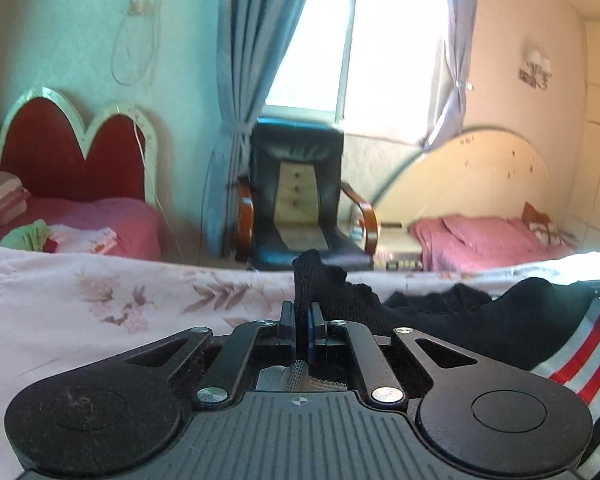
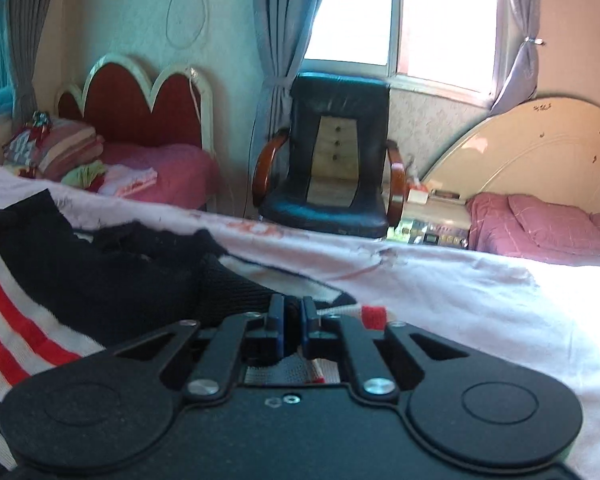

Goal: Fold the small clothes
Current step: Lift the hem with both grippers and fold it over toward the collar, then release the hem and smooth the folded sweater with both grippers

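Near the bed's [image 1: 100, 312] front edge, the left gripper [image 1: 302, 320] and right gripper [image 2: 291, 320] each pinched an end of the black knitted garment with red-and-white stripes [image 2: 112, 280], apparently to fold it.

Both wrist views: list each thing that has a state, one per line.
Left gripper: shut on black knit edge.
Right gripper: shut on black knit edge.
Garment: partly lifted, crumpled on sheet.
Curtains: tied back.
Chair: empty.
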`<state>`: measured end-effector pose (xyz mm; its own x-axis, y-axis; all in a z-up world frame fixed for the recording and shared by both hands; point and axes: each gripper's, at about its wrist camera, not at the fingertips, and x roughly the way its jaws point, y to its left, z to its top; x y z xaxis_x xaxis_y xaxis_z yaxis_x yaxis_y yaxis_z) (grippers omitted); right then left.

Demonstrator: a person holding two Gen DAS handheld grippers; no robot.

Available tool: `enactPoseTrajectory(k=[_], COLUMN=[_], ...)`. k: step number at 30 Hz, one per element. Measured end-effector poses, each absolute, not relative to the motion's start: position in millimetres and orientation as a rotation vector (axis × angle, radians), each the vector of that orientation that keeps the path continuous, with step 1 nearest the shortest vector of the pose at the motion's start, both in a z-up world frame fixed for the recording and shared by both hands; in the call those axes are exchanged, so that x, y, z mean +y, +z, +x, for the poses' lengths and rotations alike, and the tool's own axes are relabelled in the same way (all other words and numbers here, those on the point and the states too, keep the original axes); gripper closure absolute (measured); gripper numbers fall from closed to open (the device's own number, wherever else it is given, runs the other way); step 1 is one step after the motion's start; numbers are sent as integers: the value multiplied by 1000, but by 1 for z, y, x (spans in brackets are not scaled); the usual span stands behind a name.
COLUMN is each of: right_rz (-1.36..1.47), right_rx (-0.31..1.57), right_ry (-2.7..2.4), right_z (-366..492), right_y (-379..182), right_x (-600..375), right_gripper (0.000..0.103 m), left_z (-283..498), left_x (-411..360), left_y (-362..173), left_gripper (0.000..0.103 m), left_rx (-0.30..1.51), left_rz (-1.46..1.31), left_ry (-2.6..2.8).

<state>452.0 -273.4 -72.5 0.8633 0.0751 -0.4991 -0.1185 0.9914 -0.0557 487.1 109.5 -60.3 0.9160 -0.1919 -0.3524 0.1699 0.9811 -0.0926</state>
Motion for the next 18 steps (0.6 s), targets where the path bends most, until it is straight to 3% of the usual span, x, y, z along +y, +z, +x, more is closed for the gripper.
enactPoseTrajectory(k=[3, 6, 8, 10, 11, 12, 13, 15, 18], right_rz=[-16, 90, 179, 127, 58, -19, -94, -221, -266], right_rx=[562, 798, 777, 725, 667, 627, 611, 604, 632], right_ry=[51, -86, -97, -119, -113, -84, -61, -12, 29], right_z=[470, 506, 506, 496, 486, 478, 474, 470, 481], right_y=[-75, -105, -107, -98, -91, -84, -80, -80, -85], right_x=[-282, -301, -313, -305, -296, -284, -272, -247, -219], right_gripper=[95, 102, 103, 96, 84, 82, 82, 69, 68], left_z=[499, 520, 523, 519, 514, 505, 498, 496, 508], left_x=[104, 98, 96, 100, 103, 104, 99, 79, 33], left_y=[-68, -89, -88, -86, -81, -73, -66, -57, -57], left_gripper=[98, 98, 97, 80, 54, 41, 40, 40, 38], left_rx=[424, 602, 606, 587, 559, 501, 447, 443, 516], left_rz=[-25, 9, 6, 1, -9, -3, 25, 77, 130], left_ry=[-105, -66, -64, -53, -41, -28, -25, -70, -178])
